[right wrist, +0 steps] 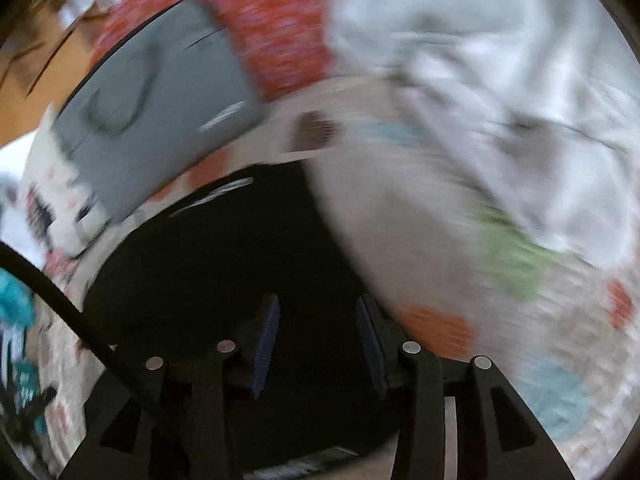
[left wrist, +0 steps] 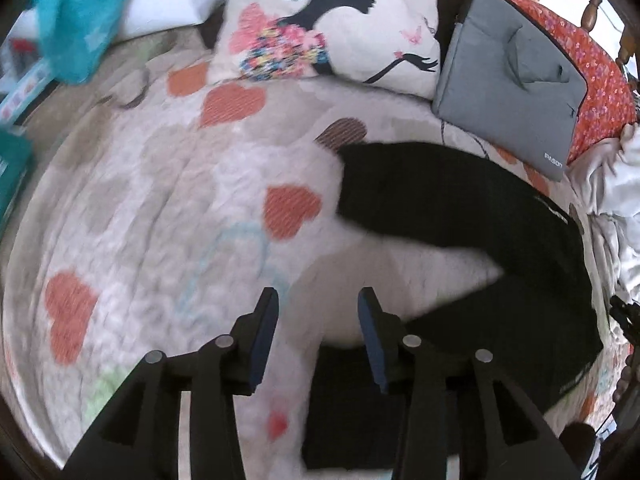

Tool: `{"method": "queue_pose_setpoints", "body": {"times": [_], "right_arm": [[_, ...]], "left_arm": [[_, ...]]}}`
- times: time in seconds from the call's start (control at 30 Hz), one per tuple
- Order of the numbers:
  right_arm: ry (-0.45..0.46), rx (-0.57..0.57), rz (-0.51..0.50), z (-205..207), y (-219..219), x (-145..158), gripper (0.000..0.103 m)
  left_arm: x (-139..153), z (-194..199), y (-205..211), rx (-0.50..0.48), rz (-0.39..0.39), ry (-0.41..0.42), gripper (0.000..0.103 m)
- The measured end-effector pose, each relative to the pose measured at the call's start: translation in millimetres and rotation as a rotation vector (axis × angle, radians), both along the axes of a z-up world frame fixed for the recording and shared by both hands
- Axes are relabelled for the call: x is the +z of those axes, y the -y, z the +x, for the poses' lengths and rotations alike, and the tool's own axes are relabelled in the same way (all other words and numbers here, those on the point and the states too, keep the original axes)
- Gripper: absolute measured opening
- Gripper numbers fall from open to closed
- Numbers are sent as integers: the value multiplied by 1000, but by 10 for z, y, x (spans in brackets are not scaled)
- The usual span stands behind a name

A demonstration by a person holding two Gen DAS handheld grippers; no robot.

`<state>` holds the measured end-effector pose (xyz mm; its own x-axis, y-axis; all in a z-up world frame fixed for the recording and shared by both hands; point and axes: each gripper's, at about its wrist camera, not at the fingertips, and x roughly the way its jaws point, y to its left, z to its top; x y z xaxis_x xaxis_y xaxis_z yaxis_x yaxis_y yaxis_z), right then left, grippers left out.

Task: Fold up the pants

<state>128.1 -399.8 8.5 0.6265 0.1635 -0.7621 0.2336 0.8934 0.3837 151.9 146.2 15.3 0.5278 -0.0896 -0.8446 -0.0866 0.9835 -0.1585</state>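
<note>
Nearest in the left wrist view, the left tool (left wrist: 318, 302) hangs with its blue-padded fingers (left wrist: 266, 336) spread apart and nothing between them, above the quilted bedspread (left wrist: 160, 200). That cover is pale and puckered, printed with striped orange, brown and light blue hearts. The black pants (left wrist: 460, 208) lie on it just ahead and to the right of this tool: smooth, dark fabric in a bent shape, one part stretching away toward a flat grey padded sleeve (left wrist: 508, 76), another part running back under the tool's right finger.

In the blurred right wrist view, the right tool (right wrist: 318, 308) is likewise released, its fingers apart over the pants (right wrist: 240, 248), gripping nothing.

Farther off, a square white cushion (left wrist: 332, 20) printed with a woman's black profile and flowers stands at the head of the bed, beside the grey sleeve (right wrist: 160, 120). Behind the sleeve lies red flowered cloth (left wrist: 592, 76). Crumpled white fabric (right wrist: 480, 80) is heaped to the right, and a teal cloth (left wrist: 80, 20) sits at the far left.
</note>
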Motion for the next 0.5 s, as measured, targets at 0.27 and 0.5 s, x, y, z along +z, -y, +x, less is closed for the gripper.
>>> {"method": "queue_pose_setpoints", "body": {"times": [0.27,0.5], "right_arm": [[-12,262,-140,1021,-724,36,53],[-34,308,-163,1658,-948,-45,56]], "left_arm": [[-184,988,208,-78,30,-13,42],[-286,1428,269,-78,59,-9,46]]}}
